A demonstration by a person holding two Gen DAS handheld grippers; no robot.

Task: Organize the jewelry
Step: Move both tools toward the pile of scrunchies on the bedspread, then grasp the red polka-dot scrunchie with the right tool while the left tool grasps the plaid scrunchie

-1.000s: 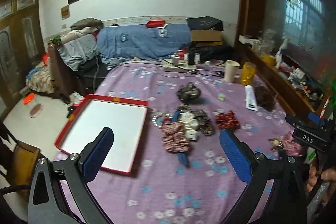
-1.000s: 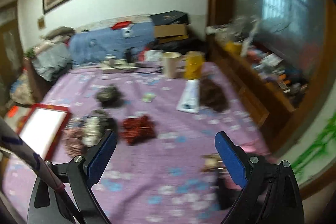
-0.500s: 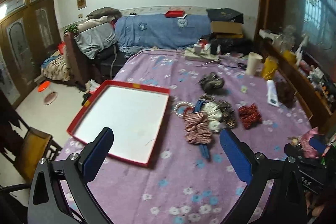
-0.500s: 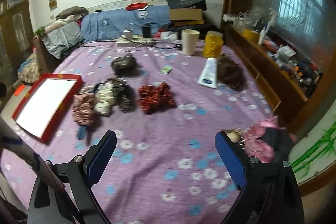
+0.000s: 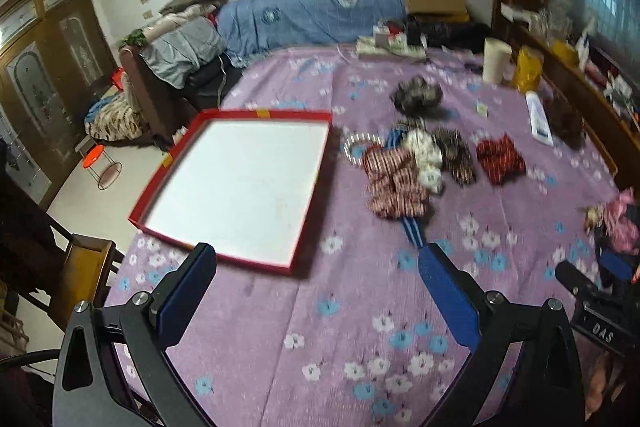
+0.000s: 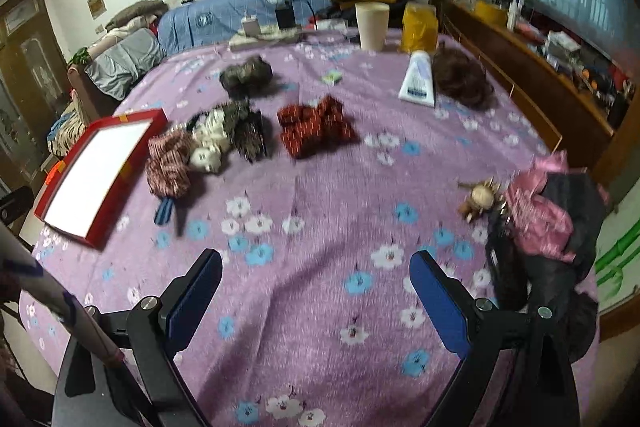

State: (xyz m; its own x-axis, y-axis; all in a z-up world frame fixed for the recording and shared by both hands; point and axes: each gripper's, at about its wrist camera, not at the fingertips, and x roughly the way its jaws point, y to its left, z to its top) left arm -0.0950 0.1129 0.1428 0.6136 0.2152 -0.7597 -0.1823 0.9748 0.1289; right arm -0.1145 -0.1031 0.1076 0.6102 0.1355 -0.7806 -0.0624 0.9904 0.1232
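A red tray with a white floor (image 5: 244, 183) lies on the left of the purple flowered table; it also shows in the right wrist view (image 6: 96, 167). Beside it lies a heap of hair ties: a pink striped scrunchie (image 5: 394, 183) (image 6: 168, 163), a white fluffy one (image 5: 424, 155) (image 6: 210, 143), a dark patterned one (image 5: 454, 155) (image 6: 248, 135), a blue striped band (image 5: 412, 231) and a bead bracelet (image 5: 358, 147). A red scrunchie (image 5: 500, 159) (image 6: 316, 125) lies apart to the right. My left gripper (image 5: 316, 283) and right gripper (image 6: 316, 295) are open, empty, above the near table.
A dark scrunchie (image 6: 248, 77), white tube (image 6: 418, 83), brown wig (image 6: 462, 79), cup (image 6: 372, 25) and yellow bag (image 6: 420, 23) lie farther back. A pink and black bundle with a small doll (image 6: 536, 211) sits at the right edge. A wooden sideboard (image 6: 540, 75) runs along the right.
Both views have shifted: the left gripper has swung so the tray and heap sit more centred and closer. The right gripper has moved nearer the table. Both grippers stay open.
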